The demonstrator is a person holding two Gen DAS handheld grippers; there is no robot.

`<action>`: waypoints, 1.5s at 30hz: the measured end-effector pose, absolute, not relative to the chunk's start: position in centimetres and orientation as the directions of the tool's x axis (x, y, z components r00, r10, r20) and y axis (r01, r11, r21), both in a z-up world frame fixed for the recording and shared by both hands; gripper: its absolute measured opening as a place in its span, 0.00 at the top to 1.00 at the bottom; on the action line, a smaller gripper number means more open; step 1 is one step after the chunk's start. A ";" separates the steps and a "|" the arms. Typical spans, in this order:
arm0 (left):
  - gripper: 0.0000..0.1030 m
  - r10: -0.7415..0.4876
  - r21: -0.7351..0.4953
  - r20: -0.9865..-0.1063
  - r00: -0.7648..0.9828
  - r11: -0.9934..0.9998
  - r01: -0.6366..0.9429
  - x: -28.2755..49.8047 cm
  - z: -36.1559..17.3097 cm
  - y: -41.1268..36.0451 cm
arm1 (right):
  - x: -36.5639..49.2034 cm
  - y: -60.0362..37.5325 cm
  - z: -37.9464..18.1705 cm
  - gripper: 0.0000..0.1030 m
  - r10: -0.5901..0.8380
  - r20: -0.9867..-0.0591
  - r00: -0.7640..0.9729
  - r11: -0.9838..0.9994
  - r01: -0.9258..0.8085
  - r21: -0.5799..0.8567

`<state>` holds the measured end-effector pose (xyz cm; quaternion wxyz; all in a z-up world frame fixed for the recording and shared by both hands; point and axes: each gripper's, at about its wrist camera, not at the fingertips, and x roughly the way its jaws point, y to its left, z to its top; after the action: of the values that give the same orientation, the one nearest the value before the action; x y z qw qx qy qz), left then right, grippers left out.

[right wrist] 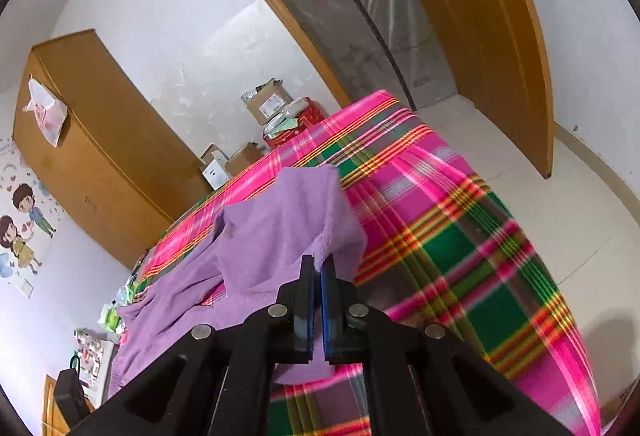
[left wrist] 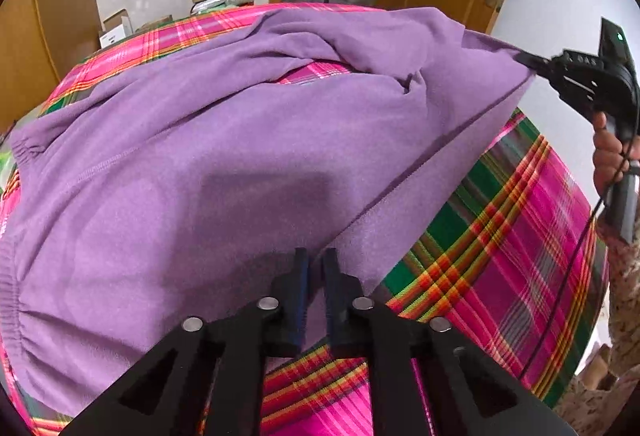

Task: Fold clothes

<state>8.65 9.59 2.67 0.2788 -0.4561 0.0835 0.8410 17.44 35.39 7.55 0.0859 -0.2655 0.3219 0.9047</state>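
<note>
Nearest us, the left gripper (left wrist: 315,260) pinches the near edge of the soft purple fleece garment (left wrist: 208,163), which lies spread over the pink-and-green plaid cloth (left wrist: 520,236). Farther off, the right gripper (right wrist: 319,268) clamps a lifted corner (pulled taut, clear of the cloth). We judge a fold is under way: we should move both grips together, keep that edge straight, and lay it down evenly.

close wrist views, shared purple garment (left wrist: 224,155)
</note>
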 end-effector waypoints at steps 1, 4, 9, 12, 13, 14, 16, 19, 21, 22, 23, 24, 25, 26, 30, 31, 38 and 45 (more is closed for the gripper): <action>0.94 0.395 -0.117 -0.812 -0.430 -0.831 -0.543 8.8 2.7 9.5 | 18.0 35.4 7.6 0.98 -0.012 -0.530 -0.848 -0.774 -0.328 0.542; 0.94 0.399 -0.127 -0.809 -0.432 -0.836 -0.533 9.0 2.9 9.3 | 19.6 35.2 7.9 0.98 -0.005 -0.511 -0.860 -0.774 -0.320 0.547; 0.94 0.391 -0.116 -0.802 -0.452 -0.844 -0.523 9.2 3.1 9.6 | 20.3 35.0 7.0 0.98 0.020 -0.549 -0.835 -0.800 -0.343 0.492; 0.94 0.386 -0.100 -0.794 -0.469 -0.844 -0.526 9.4 3.3 10.0 | 20.3 35.0 6.1 0.97 0.040 -0.583 -0.811 -0.818 -0.362 0.448; 0.94 0.384 -0.097 -0.792 -0.474 -0.846 -0.524 9.4 3.4 10.2 | 20.1 35.0 5.8 0.97 0.037 -0.600 -0.799 -0.828 -0.361 0.429; 0.94 0.380 -0.091 -0.790 -0.482 -0.849 -0.521 9.4 3.5 10.4 | 19.8 35.2 5.6 0.97 0.027 -0.616 -0.788 -0.837 -0.355 0.417; 0.94 0.378 -0.087 -0.789 -0.485 -0.849 -0.521 9.4 3.7 10.7 | 19.4 35.6 5.1 0.95 0.006 -0.644 -0.765 -0.853 -0.341 0.396; 0.94 0.377 -0.091 -0.791 -0.481 -0.851 -0.517 9.1 3.5 11.1 | 18.8 36.8 5.5 0.87 0.019 -0.650 -0.760 -0.871 -0.332 0.362; 0.94 0.371 -0.087 -0.797 -0.477 -0.852 -0.517 8.9 3.3 11.4 | 18.5 37.5 5.8 0.78 0.030 -0.652 -0.758 -0.883 -0.326 0.339; 0.94 0.368 -0.084 -0.797 -0.478 -0.852 -0.517 8.9 3.2 11.5 | 17.9 37.9 6.0 0.72 0.023 -0.651 -0.759 -0.890 -0.312 0.332; 0.94 0.368 -0.082 -0.797 -0.479 -0.852 -0.518 8.9 3.2 11.6 | 17.2 38.4 6.2 0.68 0.014 -0.650 -0.759 -0.898 -0.296 0.326; 0.93 0.367 -0.080 -0.797 -0.479 -0.852 -0.518 8.9 3.2 11.7 | 16.5 38.8 6.3 0.65 0.004 -0.650 -0.760 -0.905 -0.279 0.321; 0.93 0.373 -0.081 -0.791 -0.485 -0.850 -0.521 9.0 3.3 11.9 | 15.6 39.1 6.3 0.65 -0.010 -0.654 -0.756 -0.909 -0.266 0.321; 0.90 0.383 -0.083 -0.785 -0.488 -0.844 -0.529 9.1 3.5 12.1 | 14.7 39.5 6.2 0.65 -0.025 -0.660 -0.751 -0.912 -0.253 0.322; 0.80 0.399 -0.081 -0.777 -0.486 -0.830 -0.552 9.4 3.8 13.0 | 10.7 40.2 5.2 0.65 -0.135 -0.692 -0.709 -0.923 -0.163 0.347; 0.79 0.398 -0.076 -0.777 -0.487 -0.828 -0.556 9.4 3.7 13.3 | 9.9 40.3 4.8 0.65 -0.163 -0.698 -0.697 -0.919 -0.151 0.365; 0.73 0.356 0.053 -0.798 -0.486 -0.763 -0.645 10.4 3.0 16.6 | 6.4 40.0 3.3 0.98 -0.263 -0.716 -0.646 -0.901 -0.101 0.423; 0.73 0.281 0.212 -0.792 -0.542 -0.706 -0.676 11.6 2.1 19.4 | 9.6 39.5 5.4 0.98 -0.209 -0.632 -0.746 -0.895 -0.115 0.431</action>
<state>11.62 19.43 2.06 0.2851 -0.3847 0.2568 0.8395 9.64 39.51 5.41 -0.0259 -0.3551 0.2277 0.9063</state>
